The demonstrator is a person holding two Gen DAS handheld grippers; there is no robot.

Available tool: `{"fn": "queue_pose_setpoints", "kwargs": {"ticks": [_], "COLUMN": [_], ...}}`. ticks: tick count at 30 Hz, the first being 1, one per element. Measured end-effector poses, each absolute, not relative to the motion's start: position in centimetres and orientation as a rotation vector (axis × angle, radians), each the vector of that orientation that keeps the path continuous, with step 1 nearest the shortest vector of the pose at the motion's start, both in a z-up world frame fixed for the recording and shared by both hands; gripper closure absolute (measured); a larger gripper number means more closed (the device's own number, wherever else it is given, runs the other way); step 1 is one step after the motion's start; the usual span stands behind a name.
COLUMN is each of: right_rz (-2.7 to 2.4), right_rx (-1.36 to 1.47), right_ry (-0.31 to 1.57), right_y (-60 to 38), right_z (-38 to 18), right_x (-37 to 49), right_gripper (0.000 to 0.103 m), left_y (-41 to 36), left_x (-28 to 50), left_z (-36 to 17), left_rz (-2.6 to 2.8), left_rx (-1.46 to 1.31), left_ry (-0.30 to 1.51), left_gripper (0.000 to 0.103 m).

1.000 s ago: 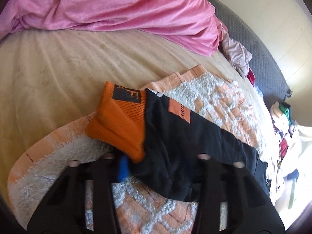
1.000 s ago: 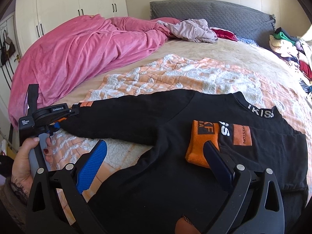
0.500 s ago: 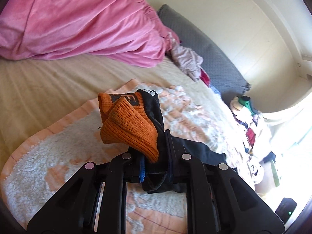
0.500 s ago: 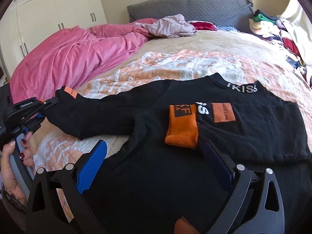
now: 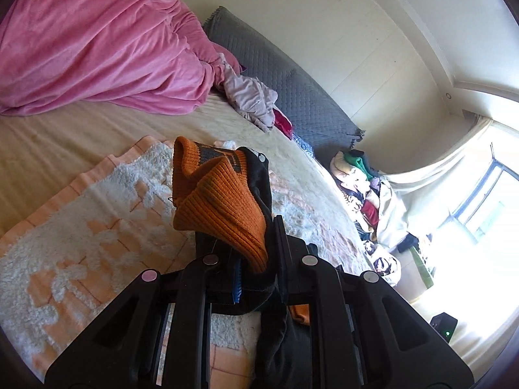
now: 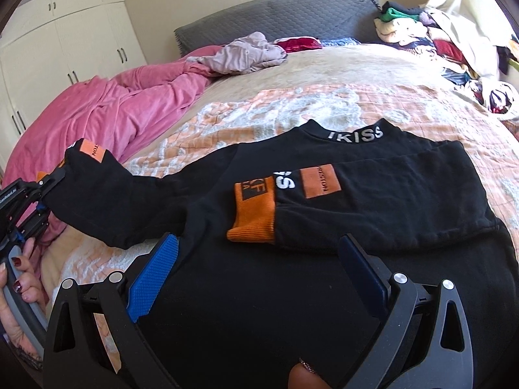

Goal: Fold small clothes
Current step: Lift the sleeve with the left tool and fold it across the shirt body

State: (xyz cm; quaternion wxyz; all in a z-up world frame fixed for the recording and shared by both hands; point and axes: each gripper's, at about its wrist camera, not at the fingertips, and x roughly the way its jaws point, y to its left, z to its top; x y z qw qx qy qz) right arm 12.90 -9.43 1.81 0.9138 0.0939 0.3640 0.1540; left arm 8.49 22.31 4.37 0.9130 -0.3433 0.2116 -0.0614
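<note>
A black sweater [image 6: 292,291] with orange cuffs lies on a peach-and-white blanket [image 6: 292,110]. One sleeve is folded across the chest, its orange cuff [image 6: 256,217] resting on the front. The other sleeve [image 6: 129,194] is raised off the bed at the left, where my left gripper [image 6: 39,194] holds its end. In the left wrist view that gripper [image 5: 256,265] is shut on the orange cuff [image 5: 217,207], which bunches up above the jaws. My right gripper [image 6: 259,269] hovers open over the sweater's lower body, nothing between its blue pads [image 6: 152,272].
A pink duvet [image 6: 107,120] is heaped along the bed's left side. A lilac garment [image 6: 246,53] and a red one lie by the grey headboard [image 6: 275,16]. A pile of clothes [image 6: 438,42] sits at the far right. White wardrobes [image 6: 65,42] stand behind.
The left gripper closed on the orange cuff and lifted the sleeve off the blanket, tilting upward. The right gripper, still open, shifted sideways over the sweater's body.
</note>
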Motion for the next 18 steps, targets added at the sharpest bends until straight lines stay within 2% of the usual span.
{"fn": "queue_pose_setpoints", "kwargs": {"ticks": [18], "right_rz": [0.156], "right_rx": [0.288], "right_ry": [0.759], "right_y": [-14.9], "right_z": [1.7], "right_x": [11.8], "right_gripper": [0.005], "left_y": [16.4], "left_x": [9.8], "left_z": [5.4], "left_rz": [-0.335], "left_rx": [-0.580], "left_ry": [0.479], "left_gripper": [0.094]}}
